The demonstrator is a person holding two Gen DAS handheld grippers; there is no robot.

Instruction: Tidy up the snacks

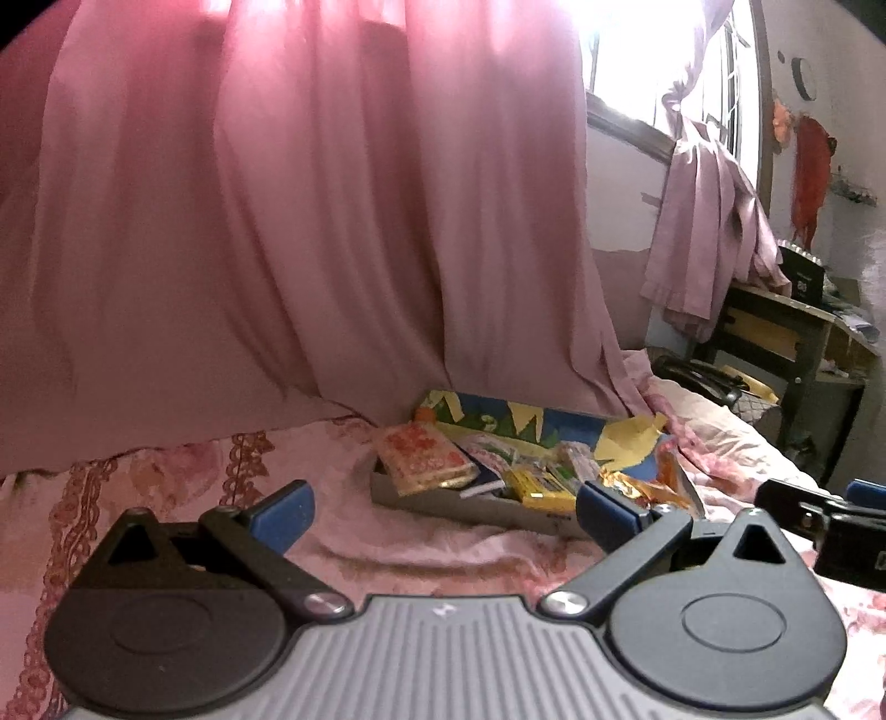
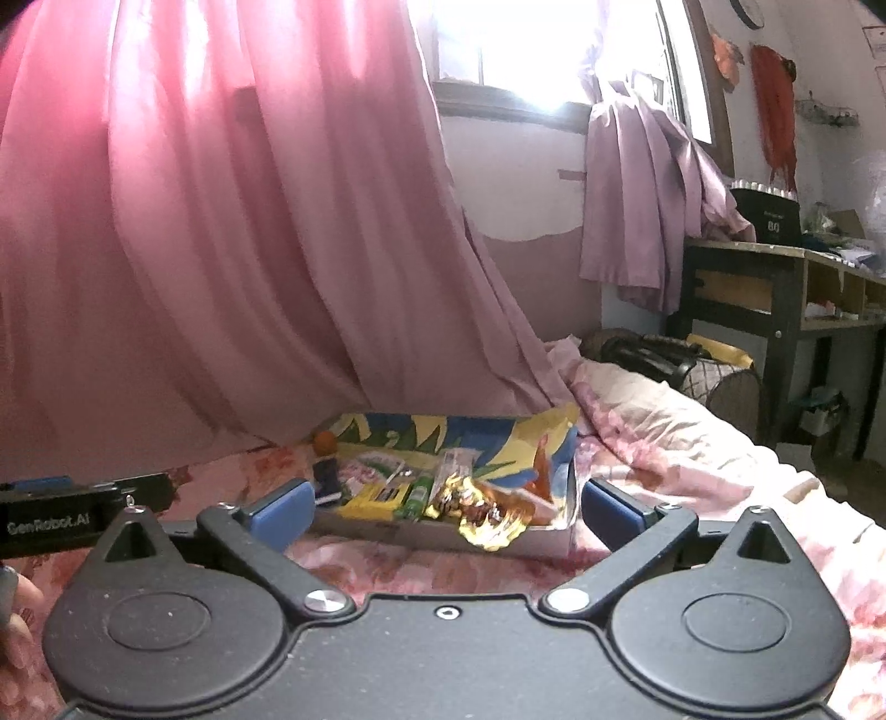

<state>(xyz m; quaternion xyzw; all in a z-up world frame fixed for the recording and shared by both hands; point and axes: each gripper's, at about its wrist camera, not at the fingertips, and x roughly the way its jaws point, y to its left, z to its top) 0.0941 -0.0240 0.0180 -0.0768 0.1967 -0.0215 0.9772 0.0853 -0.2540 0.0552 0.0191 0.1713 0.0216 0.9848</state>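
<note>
The snacks sit piled in a shallow box (image 1: 437, 501) on the pink floral bedspread (image 1: 183, 471), at about one o'clock from the left gripper (image 1: 443, 512) and dead ahead, at twelve o'clock, of the right gripper (image 2: 443, 512). The box's raised lid (image 1: 520, 421), printed in blue, yellow and green, leans back against the pink curtain (image 1: 310, 221). Inside, an orange-and-red printed packet (image 1: 423, 462) lies at the box's nine o'clock end, a yellow packet (image 1: 540, 487) near the middle, and a crinkled gold foil wrapper (image 2: 487, 518) hangs over the front edge at its three o'clock end. In the right wrist view a small green tube (image 2: 419, 494) lies beside the yellow packet.

Both grippers hover short of the box, fingers spread wide apart, with nothing between the blue pads (image 1: 282, 512). The right gripper's tip shows at three o'clock in the left wrist view. The left gripper's side shows at nine o'clock in the right wrist view.

A dark desk (image 2: 775, 288) stands at two o'clock, with a lilac cloth (image 2: 637, 210) hanging beside the bright window (image 2: 526, 50).
</note>
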